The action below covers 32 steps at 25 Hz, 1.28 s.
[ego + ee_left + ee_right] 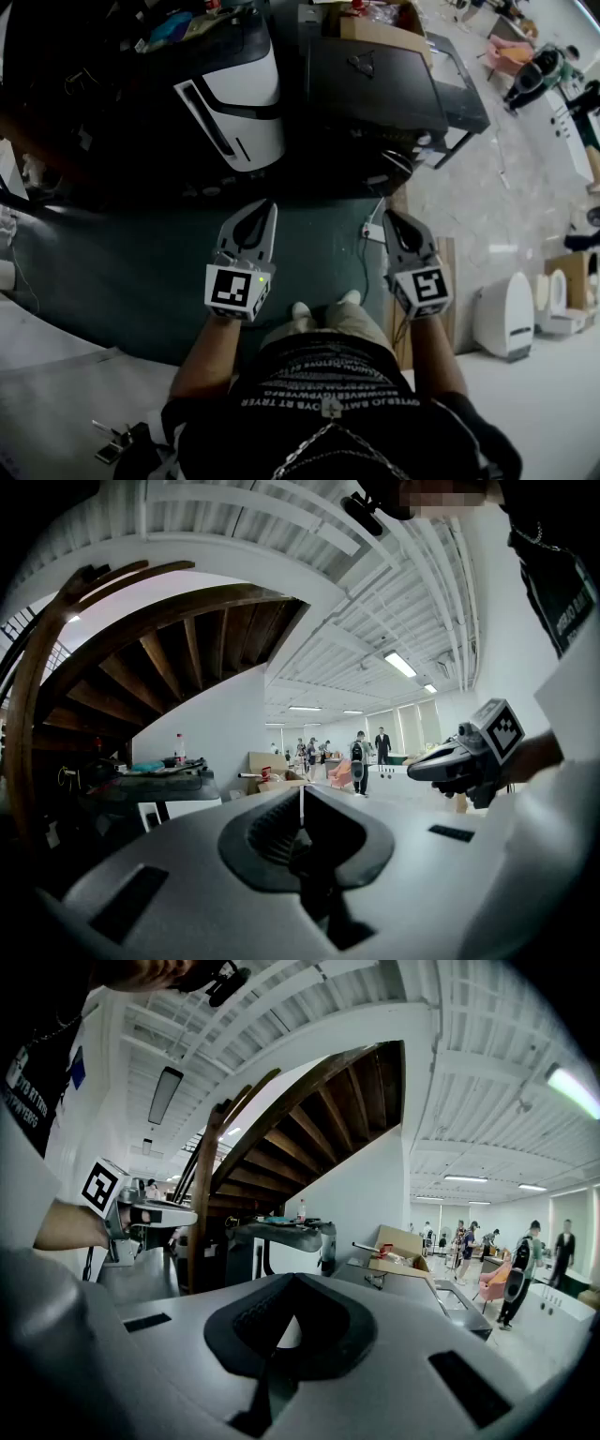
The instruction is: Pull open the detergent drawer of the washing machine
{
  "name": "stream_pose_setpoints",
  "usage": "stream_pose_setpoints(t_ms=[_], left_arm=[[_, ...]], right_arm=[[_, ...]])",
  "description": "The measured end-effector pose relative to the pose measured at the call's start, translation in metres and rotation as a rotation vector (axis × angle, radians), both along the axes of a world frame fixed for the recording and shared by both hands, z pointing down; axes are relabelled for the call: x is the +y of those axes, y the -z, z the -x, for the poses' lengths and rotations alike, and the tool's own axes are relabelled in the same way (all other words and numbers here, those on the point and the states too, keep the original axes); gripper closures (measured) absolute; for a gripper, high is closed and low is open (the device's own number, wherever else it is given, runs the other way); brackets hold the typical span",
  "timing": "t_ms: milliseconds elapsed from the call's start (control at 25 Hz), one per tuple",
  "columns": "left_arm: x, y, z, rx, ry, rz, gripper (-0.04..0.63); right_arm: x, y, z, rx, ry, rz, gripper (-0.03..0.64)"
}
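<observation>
Dark table (375, 84): right of the washing machine (246, 112)
Cardboard box (364, 25): on that table
Left gripper (264, 208), right gripper (391, 217): before the washing machine

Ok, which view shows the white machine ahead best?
The head view: the white machine shows from above, front and black strip clear. The right gripper view catches only a white patch of it under clutter; the left gripper view a smaller bit.

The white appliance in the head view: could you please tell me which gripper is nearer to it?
Left. The left gripper sits just before the white appliance; the right gripper is off to its right, facing the black unit.
</observation>
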<state>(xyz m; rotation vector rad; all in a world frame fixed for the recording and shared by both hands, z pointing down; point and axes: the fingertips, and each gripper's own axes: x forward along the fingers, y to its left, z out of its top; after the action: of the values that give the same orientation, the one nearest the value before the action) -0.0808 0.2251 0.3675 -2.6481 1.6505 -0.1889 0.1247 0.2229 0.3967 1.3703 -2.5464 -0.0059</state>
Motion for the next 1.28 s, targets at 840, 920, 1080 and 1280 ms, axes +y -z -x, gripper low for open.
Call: stream_pose_setpoints(t_ms=[840, 920, 1080, 1280], left_arm=[[-0.006, -0.019, 0.02, 0.002, 0.007, 0.024, 0.591], [-0.015, -0.018, 0.02, 0.001, 0.013, 0.022, 0.591], [-0.039, -0.008, 0.015, 0.005, 0.012, -0.002, 0.591], [-0.071, -0.002, 0.004, 0.017, -0.001, -0.017, 0.591]], right_arm=[[-0.013, -0.003, 0.021, -0.071, 0.02, -0.066, 0.615], [-0.018, 0.006, 0.024, -0.114, 0.017, -0.098, 0.615], [-0.035, 0.019, 0.023, -0.163, 0.014, -0.16, 0.615], [-0.065, 0.031, 0.015, -0.185, 0.011, -0.187, 0.615]])
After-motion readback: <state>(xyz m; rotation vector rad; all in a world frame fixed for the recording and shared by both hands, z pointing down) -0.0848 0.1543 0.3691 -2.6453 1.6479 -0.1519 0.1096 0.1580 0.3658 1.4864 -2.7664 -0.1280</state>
